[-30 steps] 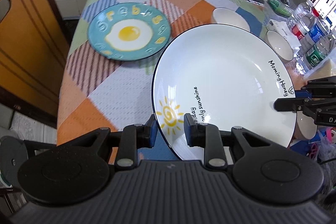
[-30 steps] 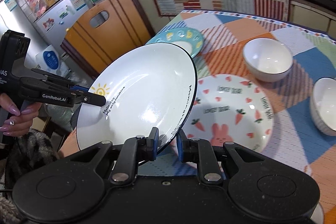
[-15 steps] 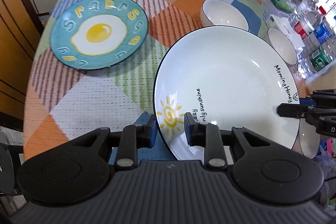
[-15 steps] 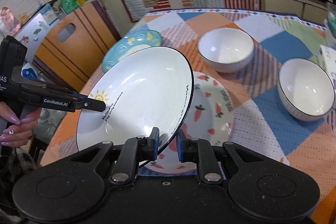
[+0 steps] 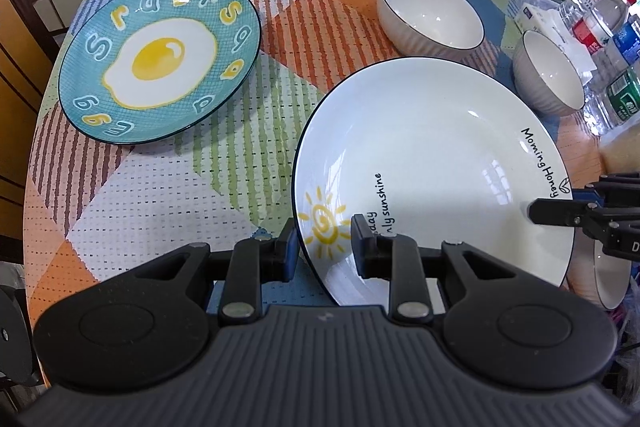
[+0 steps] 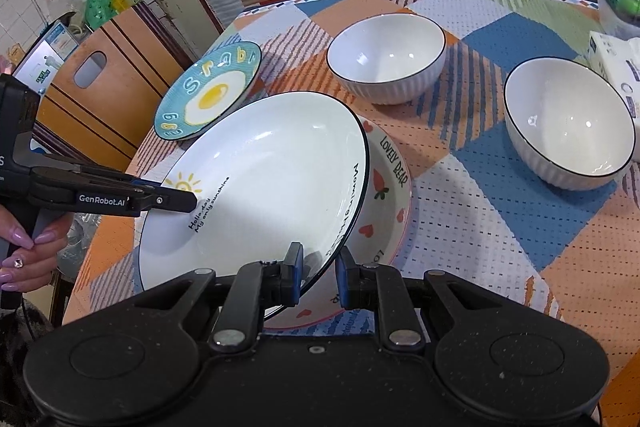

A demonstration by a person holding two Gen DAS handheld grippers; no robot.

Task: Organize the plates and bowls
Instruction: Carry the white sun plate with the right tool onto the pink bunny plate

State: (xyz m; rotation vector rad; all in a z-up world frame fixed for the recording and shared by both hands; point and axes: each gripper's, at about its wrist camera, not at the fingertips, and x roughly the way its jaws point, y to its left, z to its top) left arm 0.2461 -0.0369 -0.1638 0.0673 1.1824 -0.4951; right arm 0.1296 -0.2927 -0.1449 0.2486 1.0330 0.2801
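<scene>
Both grippers have the big white plate [image 6: 256,179] and it hangs tilted, right over the pink plate [image 6: 394,183] with the hearts and carrots. The left gripper [image 5: 323,241] is clamped on the rim by the little yellow sun; the right gripper [image 6: 318,273] is clamped on the opposite rim, by the black lettering. A hand [image 6: 24,251] with painted nails grips the left tool's handle at the edge of the right wrist view.

This looks like the stacking step: the white plate going onto the pink one. From here the edge nearest the blue plate rides higher than the edge over the pink plate, so I'd say the next move calls for levelling it, centring it over the pink plate and lowering both sides together before either pair of jaws lets go. Release one side early and the plate could tip or slide.

The count: three plates. There's the white one in the air, the pink one beneath it, and a blue plate [image 5: 160,59] with a fried egg sitting apart, beyond the white plate. Two white bowls [image 6: 386,59] [image 6: 568,123] stand empty, well clear of the white plate, on the checked tablecloth [image 6: 500,219].
</scene>
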